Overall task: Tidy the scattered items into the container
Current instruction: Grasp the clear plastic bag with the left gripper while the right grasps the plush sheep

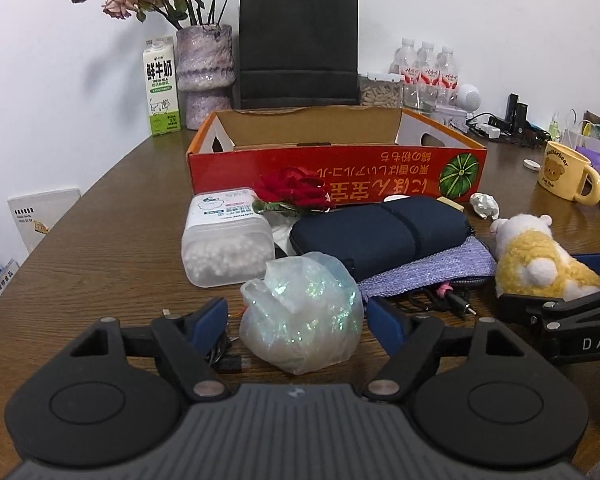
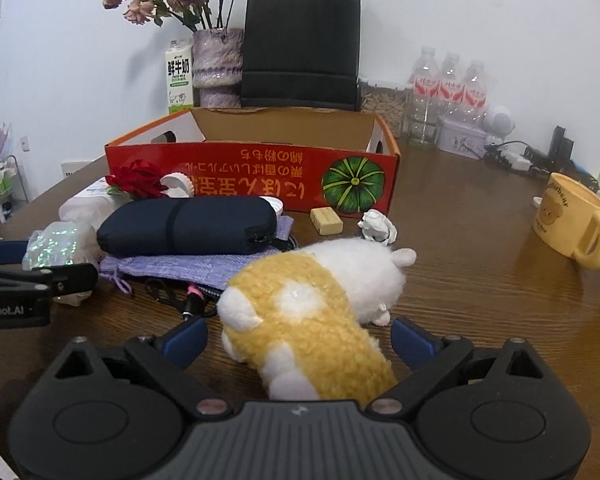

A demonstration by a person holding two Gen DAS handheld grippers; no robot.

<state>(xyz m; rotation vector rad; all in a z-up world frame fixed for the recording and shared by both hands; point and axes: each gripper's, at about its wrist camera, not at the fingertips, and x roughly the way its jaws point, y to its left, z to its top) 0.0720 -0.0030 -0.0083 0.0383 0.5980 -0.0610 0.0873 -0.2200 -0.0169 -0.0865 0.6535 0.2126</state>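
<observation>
- So, both claws are spread wide, nothing pinched. I've got the left gripper point(image 1: 296, 320) straddling the iridescent bag point(image 1: 300, 312) and the right gripper point(image 2: 298, 338) straddling the plush toy point(image 2: 316, 312).
- Container is the red cardboard box point(image 1: 336, 168), open top, standing behind the clutter on the wooden table point(image 1: 100, 248). It looks empty from here; the floor of it is hidden.
- Left side: the bag is thin crinkled film, shimmery, puffed up and soft. I'd judge it will collapse under the pads, so I want to close low and slow around the bulk, not the loose top, or it slips out.
- A black cable point(image 1: 224, 356) lies just beside the bag at the left finger. I need to keep the pad clear of it so it doesn't drag along.
- Right side: the plush is fuzzy yellow-and-white pile, squashy, elongated and lying on its side. I'd squeeze across the mid-body; it will compress a lot before the grip is firm.
- Still scattered: navy zip pouch point(image 1: 380, 232), smooth fabric, lying on a lilac knitted pouch point(image 1: 432, 264); translucent plastic tub point(image 1: 226, 236) of white balls, rigid; red fabric rose point(image 1: 292, 192); crumpled paper ball point(image 1: 485, 204); small tan block point(image 2: 326, 220).
- The box wall is tall, so I'll lift well clear of it before moving over.
</observation>
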